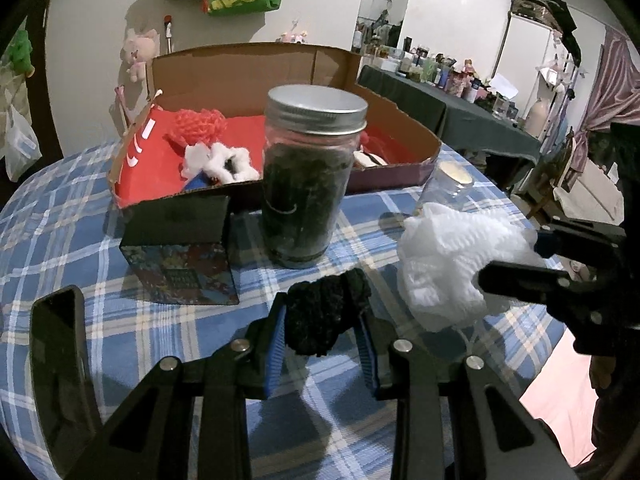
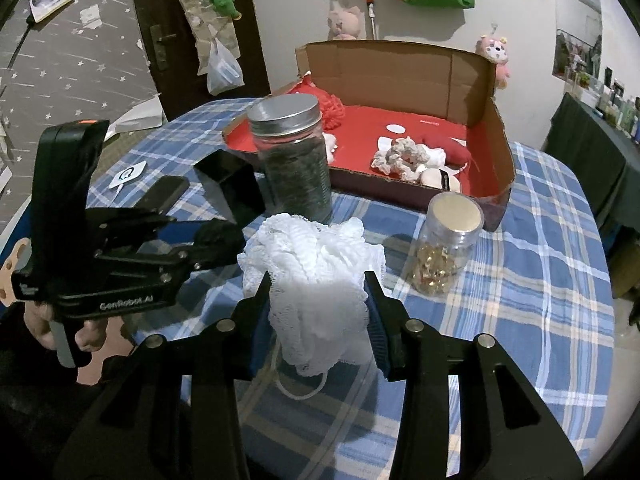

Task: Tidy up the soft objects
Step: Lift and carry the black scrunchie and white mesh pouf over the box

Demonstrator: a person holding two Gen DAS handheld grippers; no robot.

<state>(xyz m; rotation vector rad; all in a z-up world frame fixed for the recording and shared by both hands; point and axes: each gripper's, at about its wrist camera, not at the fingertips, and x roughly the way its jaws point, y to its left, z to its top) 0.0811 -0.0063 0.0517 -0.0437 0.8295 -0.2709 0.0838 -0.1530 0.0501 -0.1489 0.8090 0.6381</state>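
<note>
Left wrist view shows the left claw (image 1: pixel 323 334) closed on a black soft piece (image 1: pixel 326 314), pinched between its 2 blue pads and held above the blue checked surface (image 1: pixel 72 184). Off to the right of that view, the white mesh puff (image 1: pixel 444 264) sits in the grip of the other tool. The right wrist view confirms it: the right claw (image 2: pixel 318 314) is clamped on the puff, with its looped cord hanging down below the pads.

Ahead of both stands the cardboard box (image 2: pixel 400 68) with a red lining, already holding a red knitted piece (image 1: pixel 198 124), a white scrunchie (image 2: pixel 404 156) and other soft items. Between the claws and the box stand a tall lidded jar (image 1: pixel 308 176) of dark contents, a small black box (image 1: pixel 176 220) and a short jar (image 2: pixel 448 244) of gold bits.

I judge the step in hand to be the carry: both soft things are picked up and neither is yet in the box. The next move likely calls for lifting each load over the near cardboard wall, passing beside or above the tall jar without knocking it, then opening over a free patch of red lining. The trailing cord could catch on a jar lid.
</note>
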